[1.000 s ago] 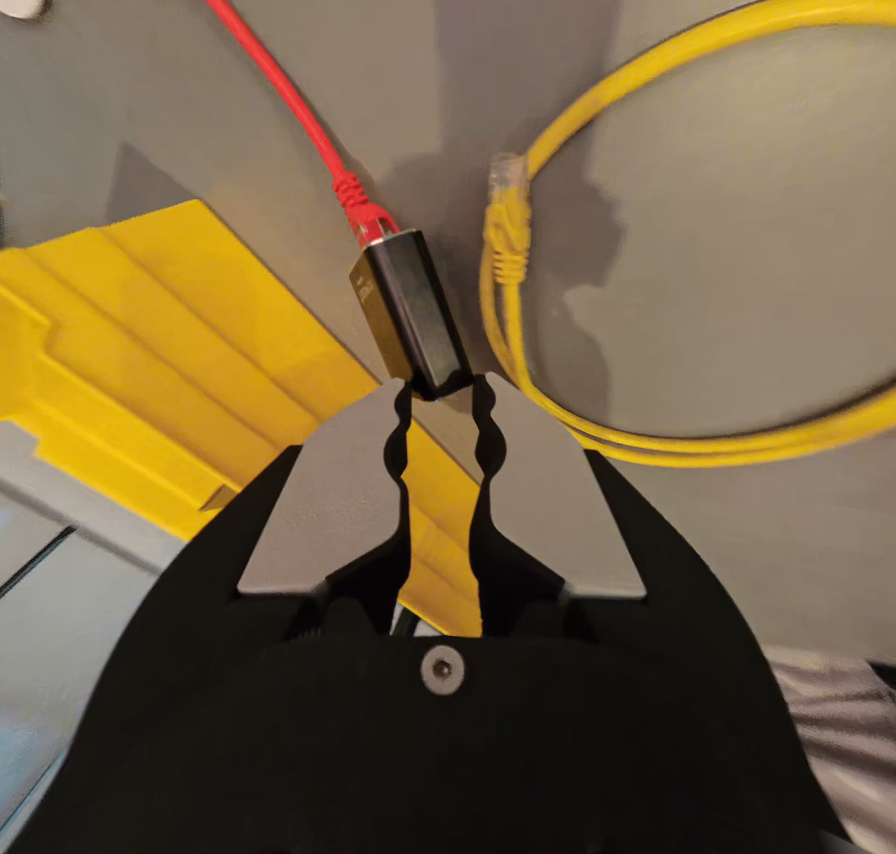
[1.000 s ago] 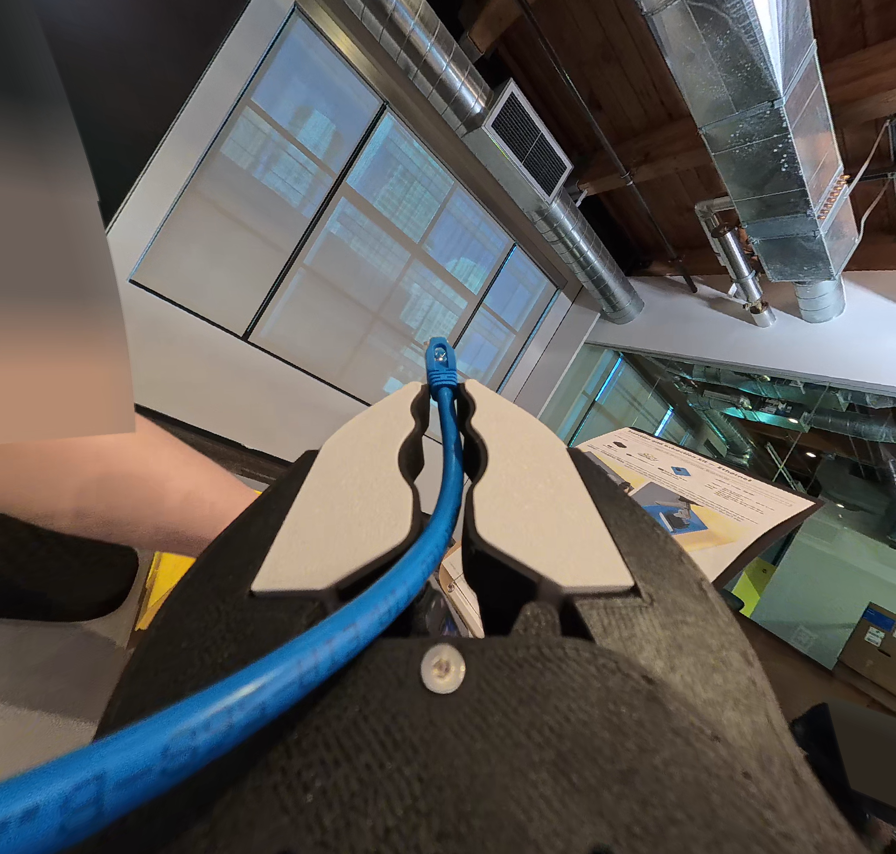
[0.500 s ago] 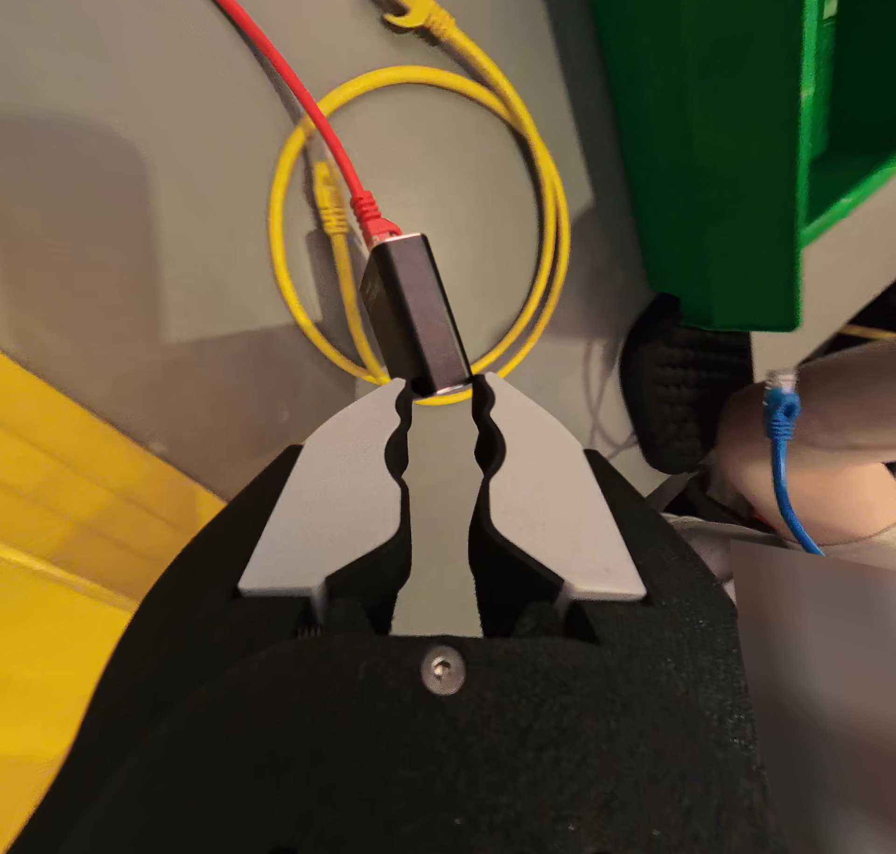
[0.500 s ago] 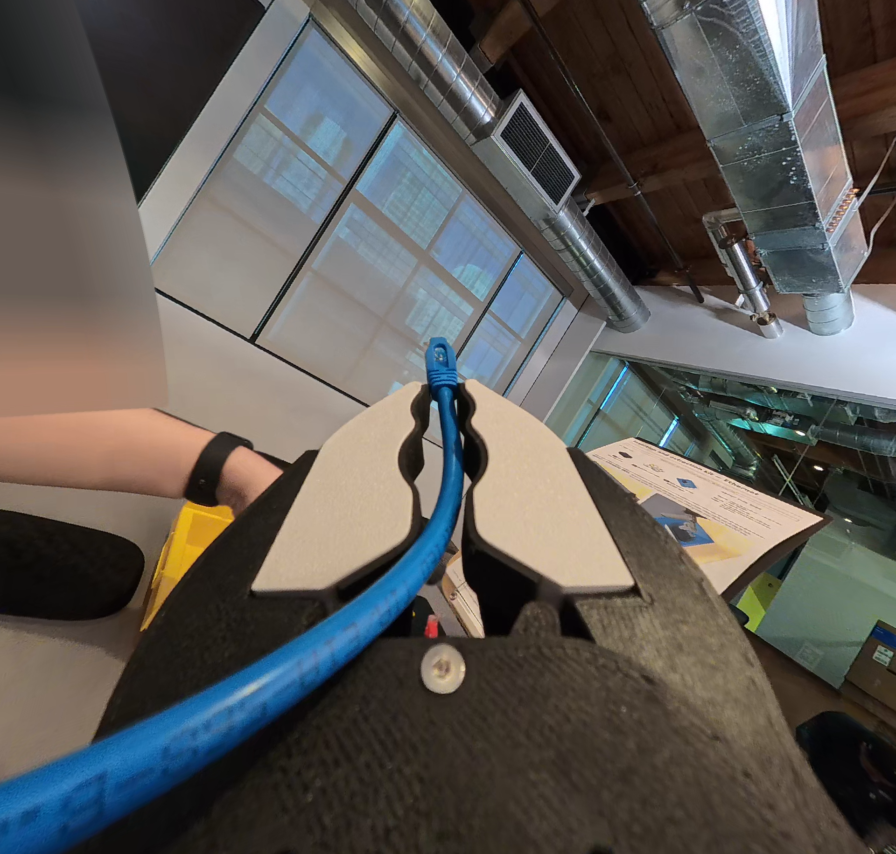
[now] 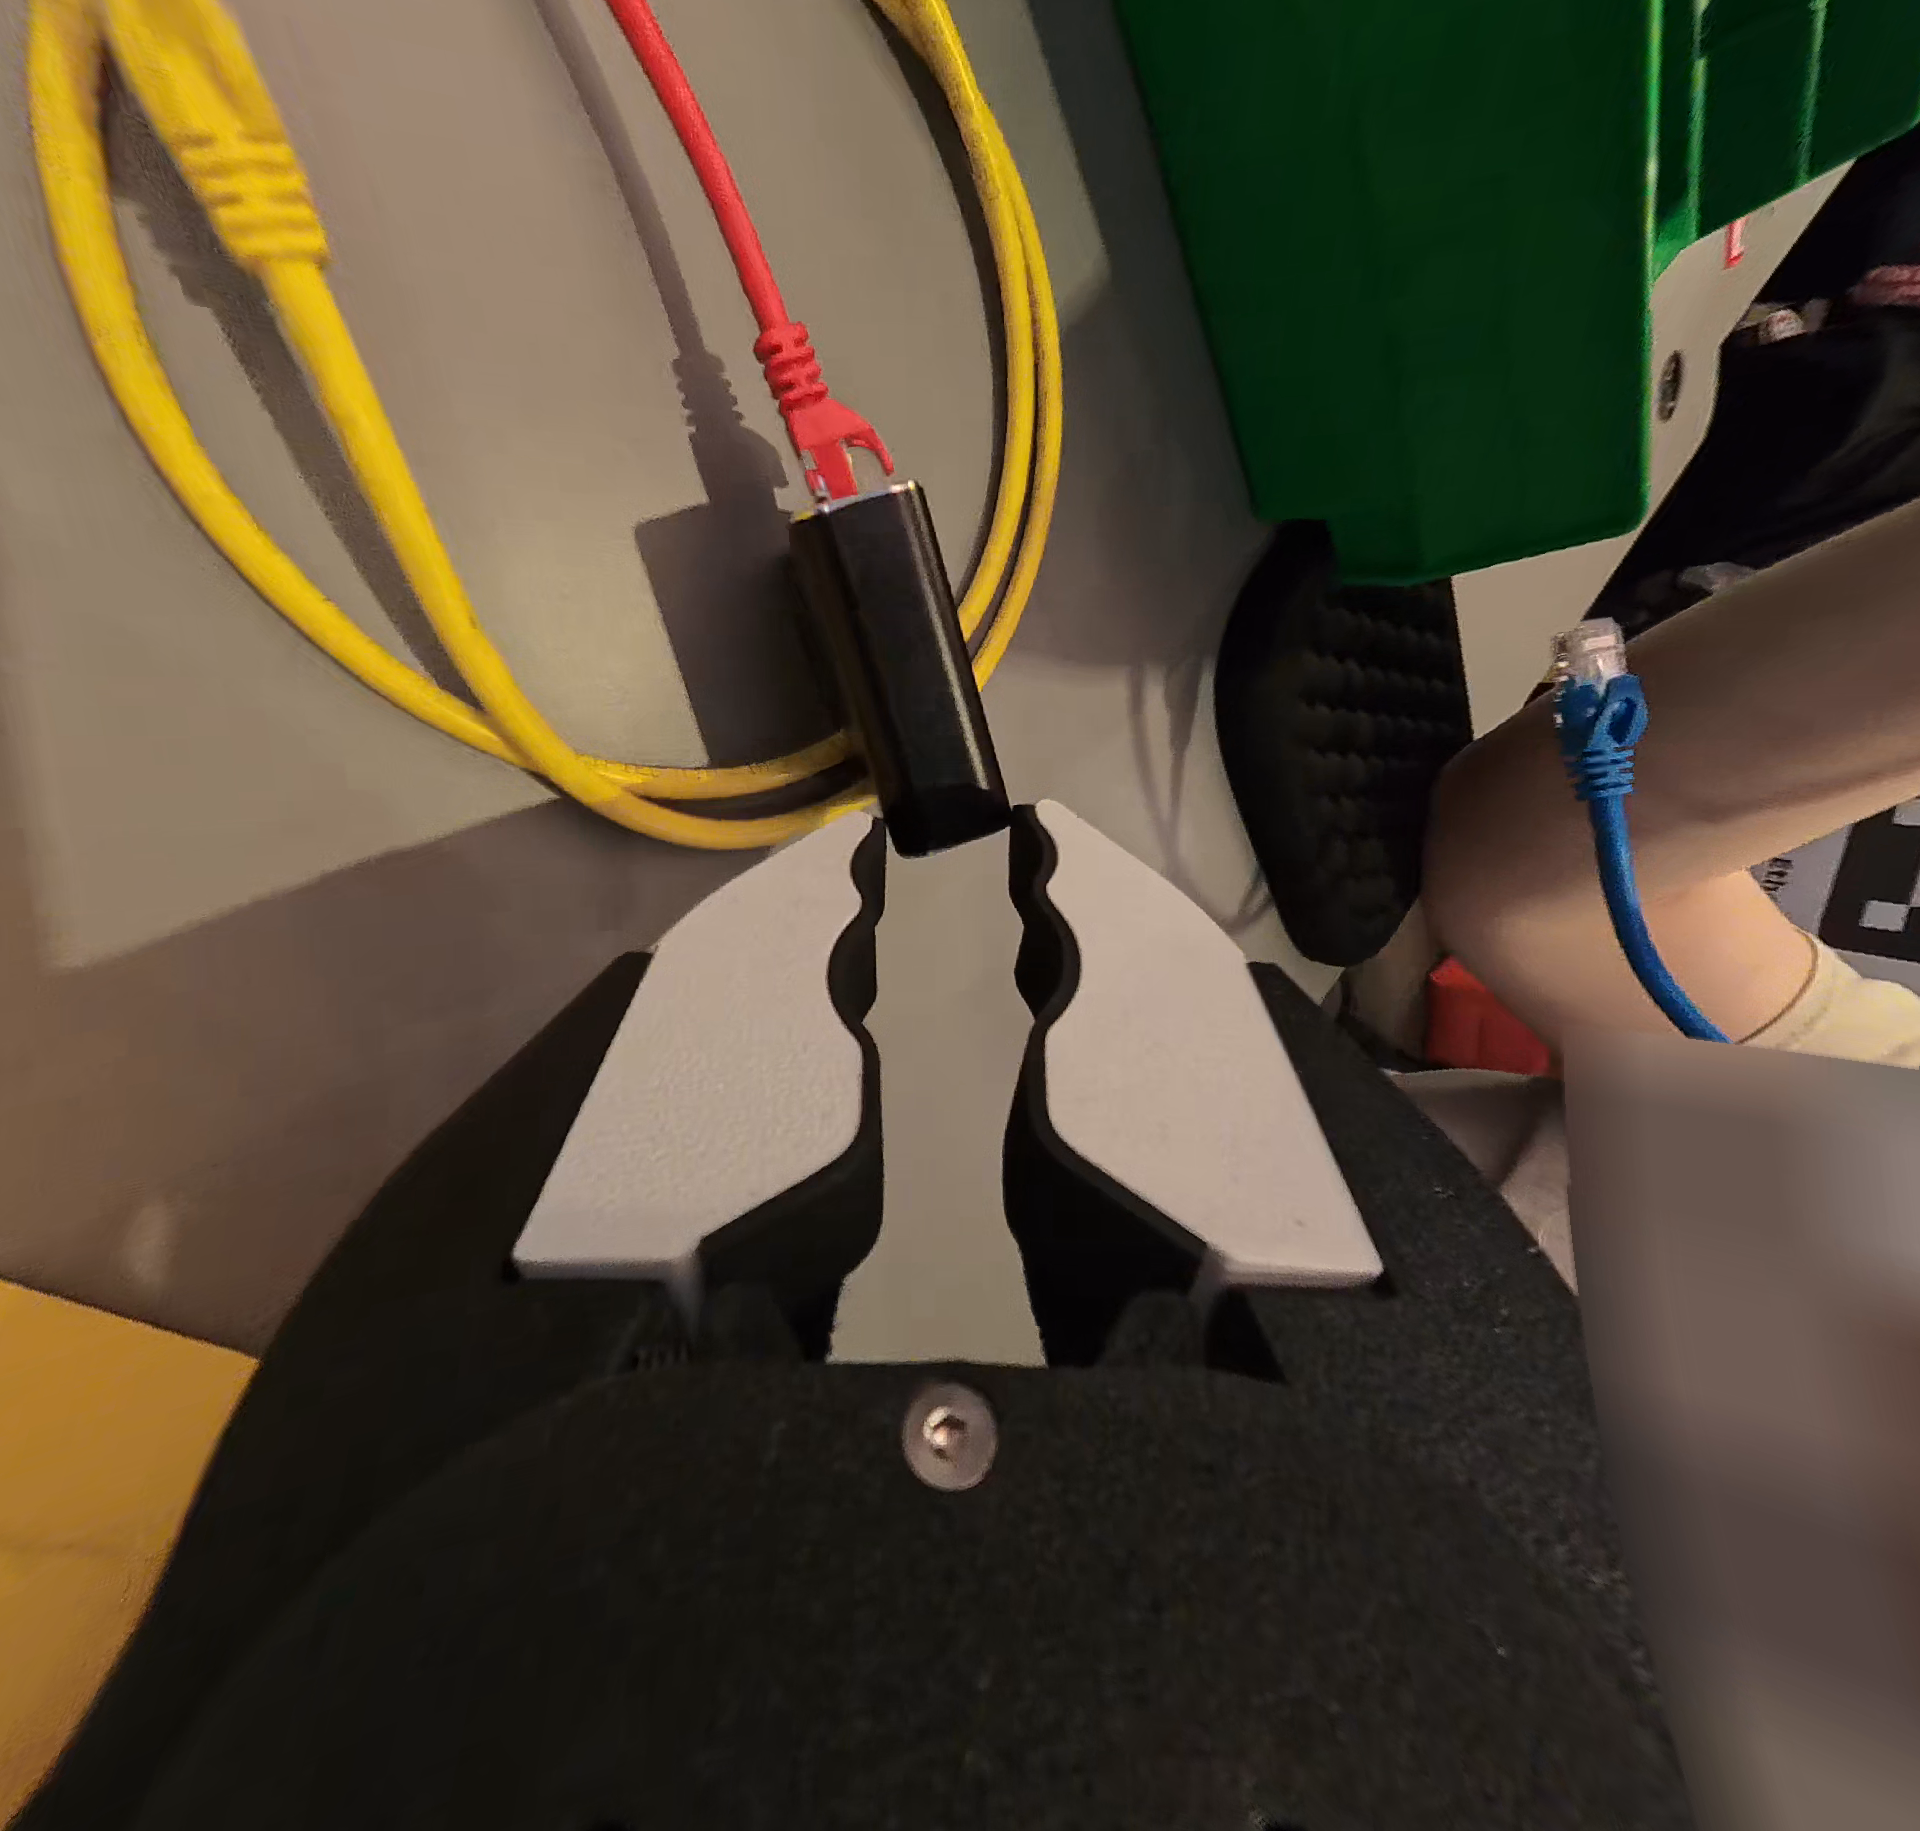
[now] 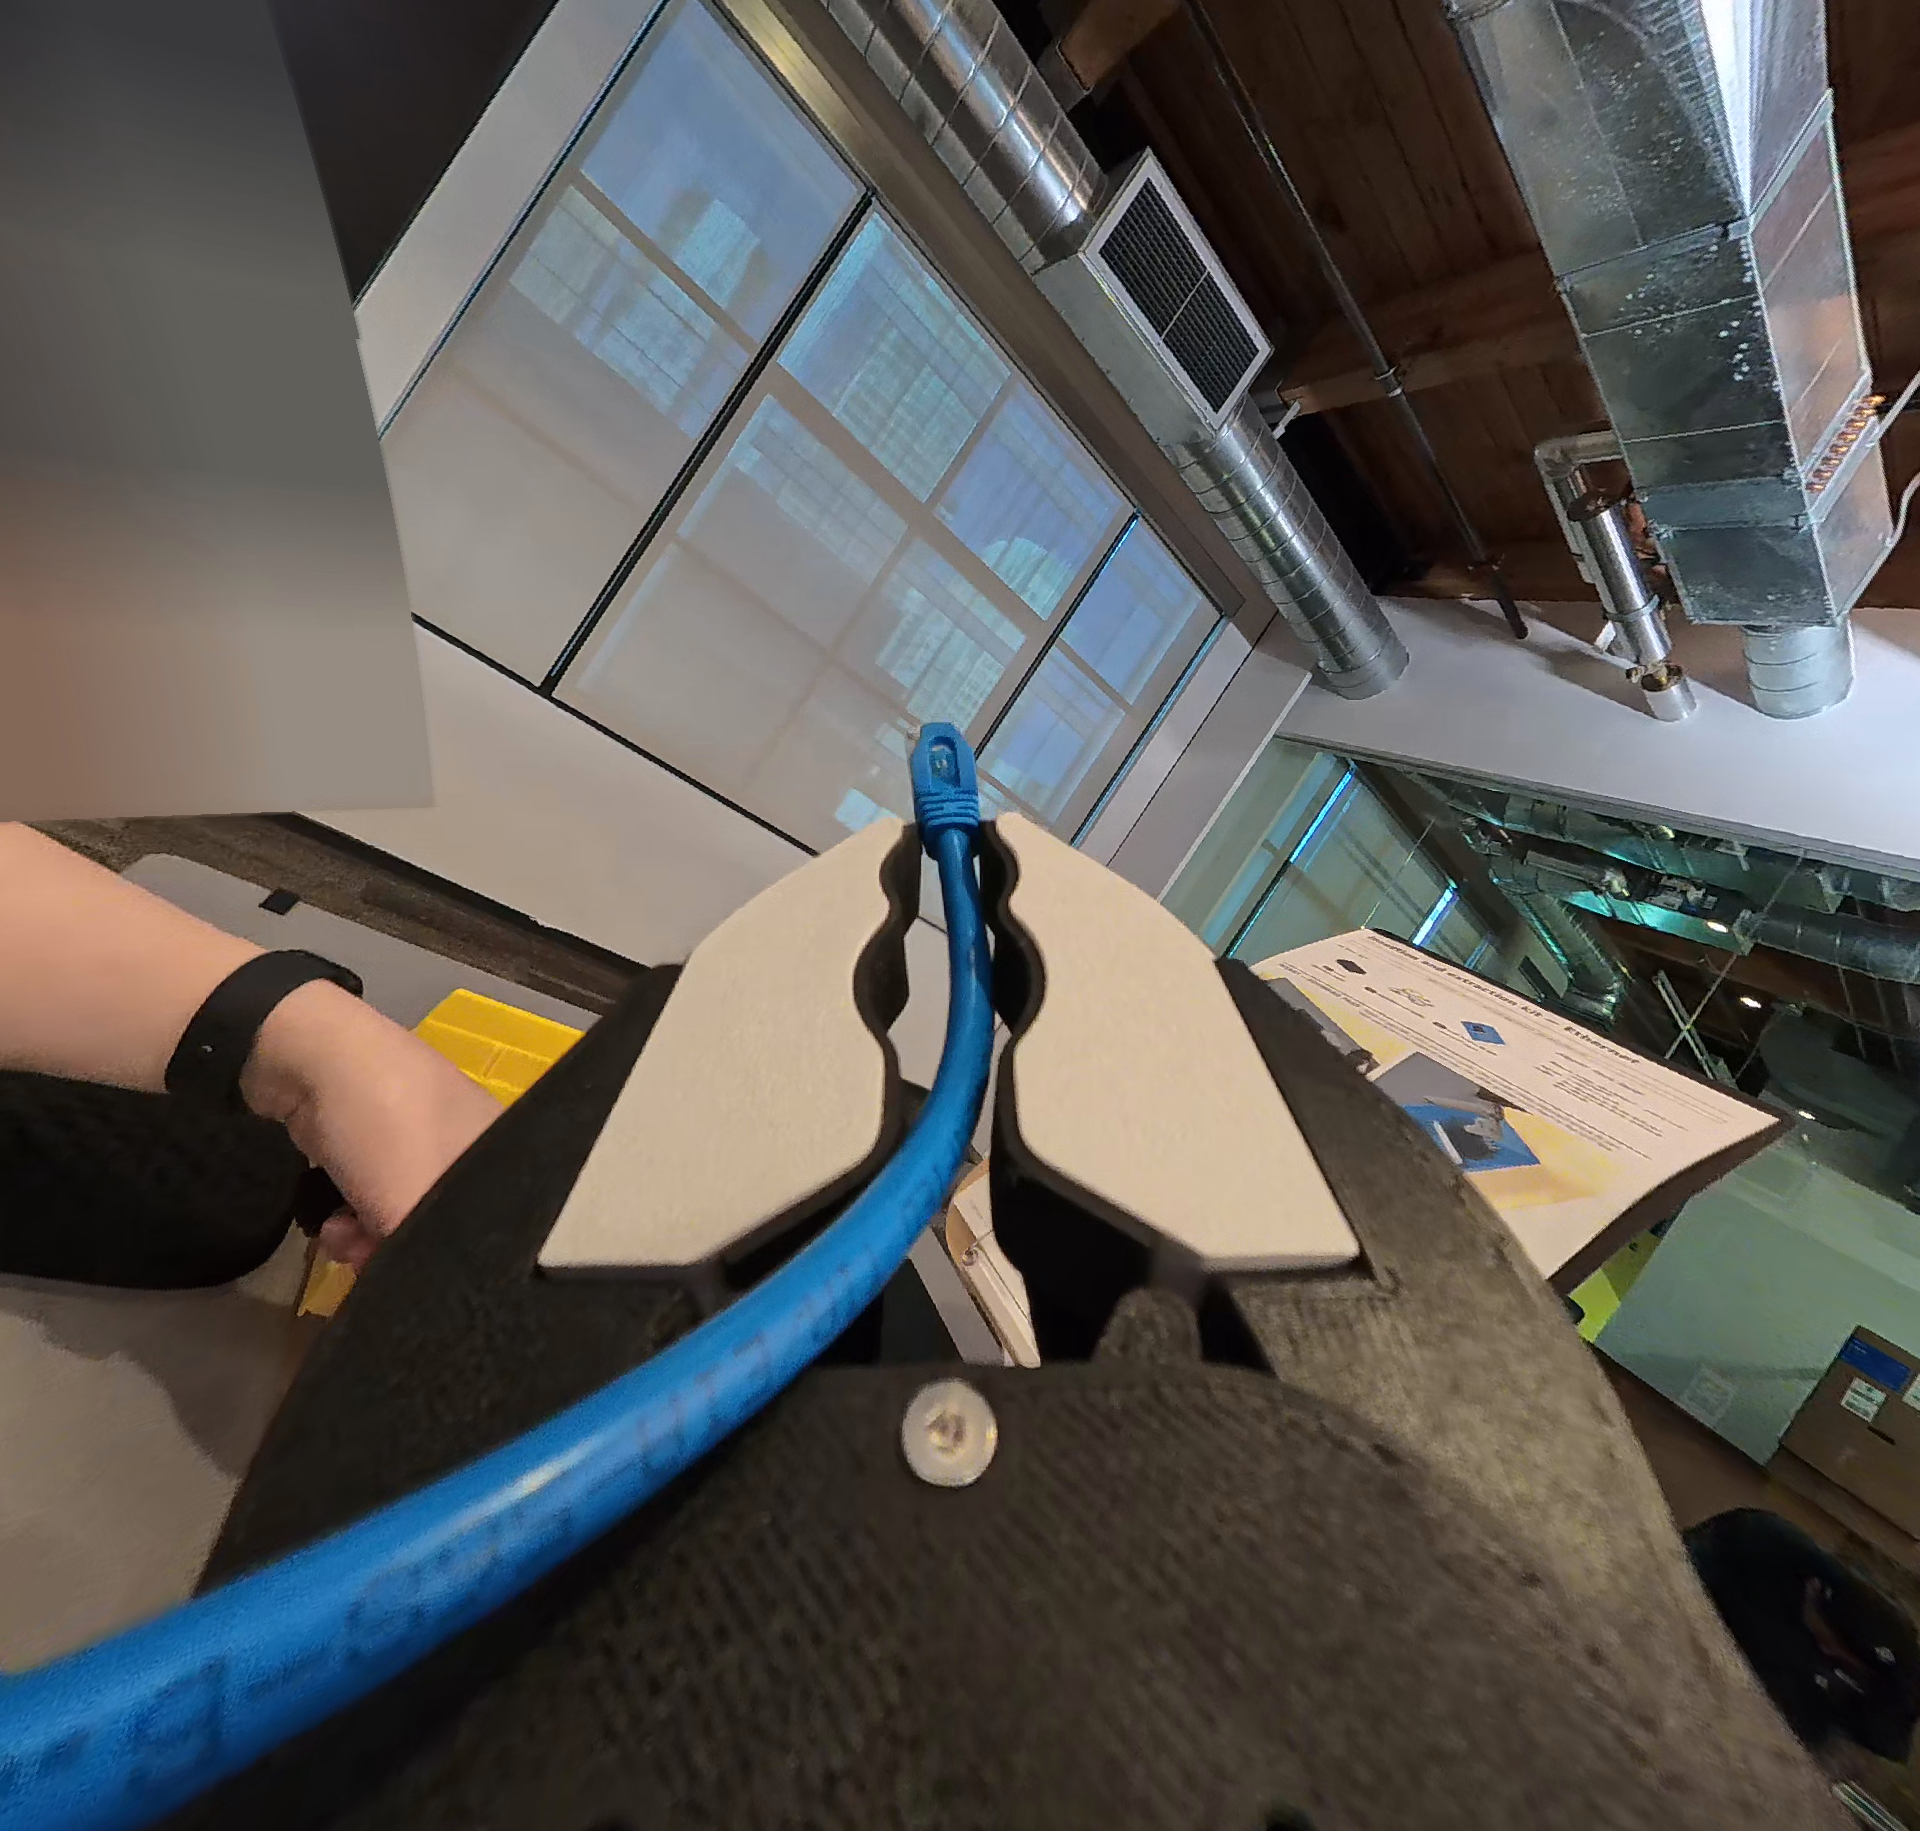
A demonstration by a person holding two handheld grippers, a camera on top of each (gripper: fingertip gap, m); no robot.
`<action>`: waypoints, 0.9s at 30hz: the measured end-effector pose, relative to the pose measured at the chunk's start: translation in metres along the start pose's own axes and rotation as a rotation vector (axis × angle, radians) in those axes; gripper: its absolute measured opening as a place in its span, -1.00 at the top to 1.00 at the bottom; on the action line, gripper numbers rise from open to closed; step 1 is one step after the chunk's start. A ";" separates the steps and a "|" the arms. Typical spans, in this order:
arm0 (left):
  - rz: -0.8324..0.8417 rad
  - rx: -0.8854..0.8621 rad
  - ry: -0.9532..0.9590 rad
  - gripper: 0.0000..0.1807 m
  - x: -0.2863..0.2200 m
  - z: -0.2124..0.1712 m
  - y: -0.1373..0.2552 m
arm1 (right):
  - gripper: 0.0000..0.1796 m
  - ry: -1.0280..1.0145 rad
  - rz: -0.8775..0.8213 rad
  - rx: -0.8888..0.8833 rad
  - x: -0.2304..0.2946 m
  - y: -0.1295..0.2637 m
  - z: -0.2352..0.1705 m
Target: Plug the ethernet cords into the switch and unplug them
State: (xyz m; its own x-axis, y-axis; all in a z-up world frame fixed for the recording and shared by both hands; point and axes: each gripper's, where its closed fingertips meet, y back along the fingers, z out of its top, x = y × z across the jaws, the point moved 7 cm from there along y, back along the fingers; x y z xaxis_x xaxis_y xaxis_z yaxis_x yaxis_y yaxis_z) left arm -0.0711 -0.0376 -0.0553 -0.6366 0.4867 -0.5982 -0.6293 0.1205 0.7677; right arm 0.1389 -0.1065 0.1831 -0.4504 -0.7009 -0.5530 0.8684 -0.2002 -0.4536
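My left gripper (image 5: 945, 831) is shut on the near end of a small black switch (image 5: 899, 669) and holds it above the grey table. A red ethernet cord (image 5: 717, 171) is plugged into the switch's far end. A coiled yellow cord (image 5: 343, 555) lies on the table behind it, one plug (image 5: 234, 171) at the upper left. My right gripper (image 6: 951, 825) is shut on a blue ethernet cord (image 6: 961, 981), its plug (image 6: 940, 758) sticking out past the fingertips and pointing up at the windows. The blue plug also shows in the left wrist view (image 5: 1595, 695), at the right.
A green bin (image 5: 1403, 223) stands at the upper right of the table, a yellow bin (image 5: 94, 1449) at the lower left. A person's forearm (image 5: 1662, 732) crosses the right side. A hand with a black wristband (image 6: 260, 1023) holds the other gripper. The gap from one gripper's tips to the other's is roughly 35 cm.
The left gripper has swung with the switch over the table: the yellow bin has slid out of view, the green bin and the blue plug have come in. The right gripper keeps its hold on the blue cord.
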 end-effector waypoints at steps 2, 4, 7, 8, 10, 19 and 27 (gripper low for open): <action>-0.032 -0.001 0.017 0.76 0.003 0.002 0.000 | 0.87 0.003 0.000 0.011 0.000 -0.001 -0.002; -0.056 0.010 0.028 0.76 0.004 0.005 -0.001 | 0.87 0.005 0.002 0.018 0.001 -0.003 -0.003; -0.055 0.018 0.028 0.74 0.003 0.008 -0.002 | 0.87 0.015 0.007 0.021 0.002 -0.004 -0.004; -0.049 0.022 0.032 0.74 0.002 0.008 -0.003 | 0.87 0.018 0.009 0.021 0.003 -0.004 -0.004; -0.037 0.030 0.038 0.72 0.001 0.009 -0.003 | 0.87 0.016 0.009 0.024 0.003 -0.004 -0.004; -0.046 0.043 0.034 0.66 -0.001 0.018 0.010 | 0.87 0.012 0.016 0.032 0.003 -0.006 -0.007; -0.012 -0.152 -0.173 0.77 -0.031 0.027 0.058 | 0.87 0.028 0.017 0.058 0.005 -0.009 -0.012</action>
State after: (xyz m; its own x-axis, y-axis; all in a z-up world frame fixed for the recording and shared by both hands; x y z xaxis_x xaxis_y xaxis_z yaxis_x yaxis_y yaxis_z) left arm -0.0757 -0.0227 0.0137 -0.5511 0.6288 -0.5485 -0.7047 0.0014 0.7096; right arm 0.1261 -0.1000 0.1766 -0.4405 -0.6850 -0.5803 0.8862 -0.2283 -0.4032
